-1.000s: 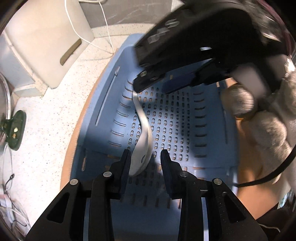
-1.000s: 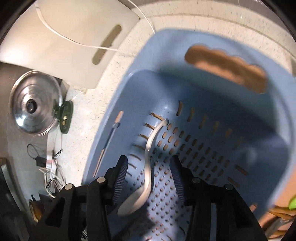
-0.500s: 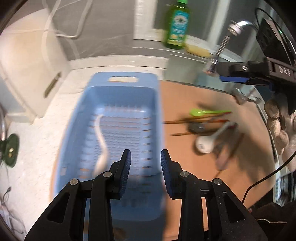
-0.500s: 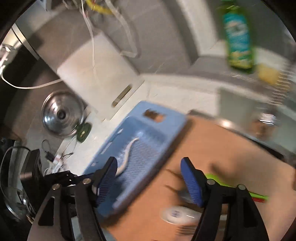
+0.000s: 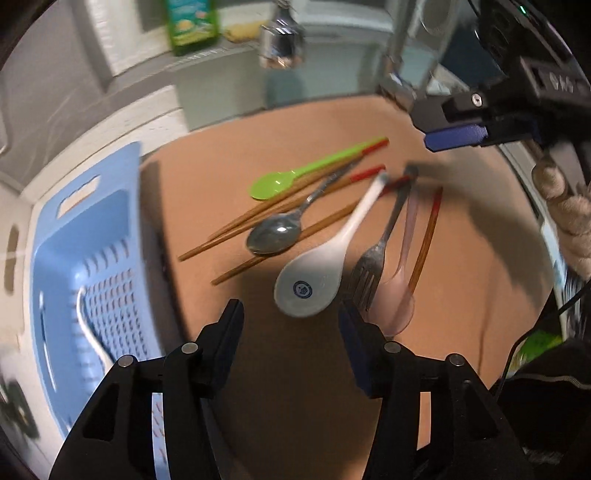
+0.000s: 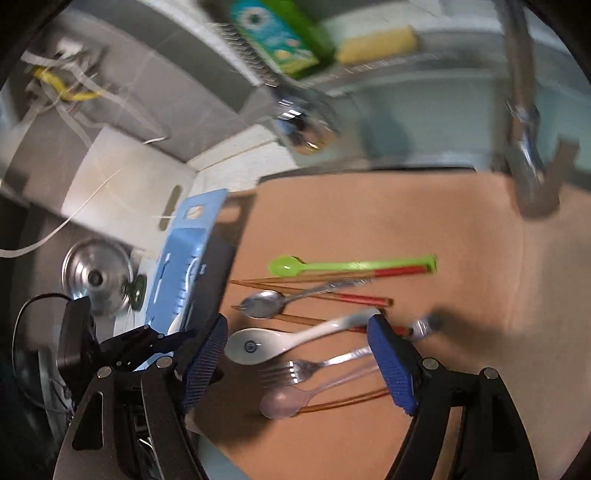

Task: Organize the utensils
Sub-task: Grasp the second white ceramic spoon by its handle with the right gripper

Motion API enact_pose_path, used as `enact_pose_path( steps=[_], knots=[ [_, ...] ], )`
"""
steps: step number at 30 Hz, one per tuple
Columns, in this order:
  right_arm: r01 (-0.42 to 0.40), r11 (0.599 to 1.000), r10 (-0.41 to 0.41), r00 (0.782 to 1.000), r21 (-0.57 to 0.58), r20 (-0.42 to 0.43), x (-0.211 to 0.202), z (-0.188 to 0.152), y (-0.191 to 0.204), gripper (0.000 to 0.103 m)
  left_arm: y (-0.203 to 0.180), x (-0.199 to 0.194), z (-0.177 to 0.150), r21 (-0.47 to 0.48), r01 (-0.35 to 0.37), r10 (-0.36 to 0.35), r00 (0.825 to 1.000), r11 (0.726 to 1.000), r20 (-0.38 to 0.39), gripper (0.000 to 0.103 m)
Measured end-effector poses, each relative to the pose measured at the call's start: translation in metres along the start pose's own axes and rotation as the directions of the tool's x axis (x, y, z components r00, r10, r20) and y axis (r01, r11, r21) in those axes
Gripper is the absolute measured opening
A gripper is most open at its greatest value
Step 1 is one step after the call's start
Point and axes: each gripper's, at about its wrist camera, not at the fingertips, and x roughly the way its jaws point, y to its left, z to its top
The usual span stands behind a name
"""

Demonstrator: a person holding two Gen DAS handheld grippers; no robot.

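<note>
Right claw (image 6: pixel 297 363) open above white spoon (image 6: pixel 266 343), fork (image 6: pixel 295 369), blue basket (image 6: pixel 181 266) left

Motion blur smears the faucet (image 6: pixel 521 110) and green bottle (image 5: pixel 190 22), whose top the frame cuts off. The blue basket (image 5: pixel 88 236) hides most of the white spoon (image 5: pixel 86 325) inside, and the left gripper's fingers (image 5: pixel 221 343) cover its bowl

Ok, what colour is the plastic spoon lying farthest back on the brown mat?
Bright green. The spoon shows best in the left wrist view, beside the chopsticks.
</note>
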Motion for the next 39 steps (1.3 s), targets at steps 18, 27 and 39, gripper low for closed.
enact_pose_path(
  steps=[18,27,39],
  knots=[
    [-0.057,0.974,0.088,0.987,0.219,-0.133,0.060,-0.007,-0.026,0.051,-0.004,0.033,0.009,0.175,0.023,-0.001,0.992,0.984,-0.125,0.052],
    [-0.024,0.967,0.065,0.986,0.254,-0.156,0.074,-0.004,-0.028,0.038,-0.005,0.053,0.019,0.205,0.066,-0.035,0.988,0.977,-0.150,0.042],
    [0.011,0.959,0.036,0.986,0.283,-0.163,0.078,-0.003,-0.033,0.015,-0.007,0.059,0.026,0.188,0.089,-0.065,0.989,0.978,-0.134,0.038]
  ],
)
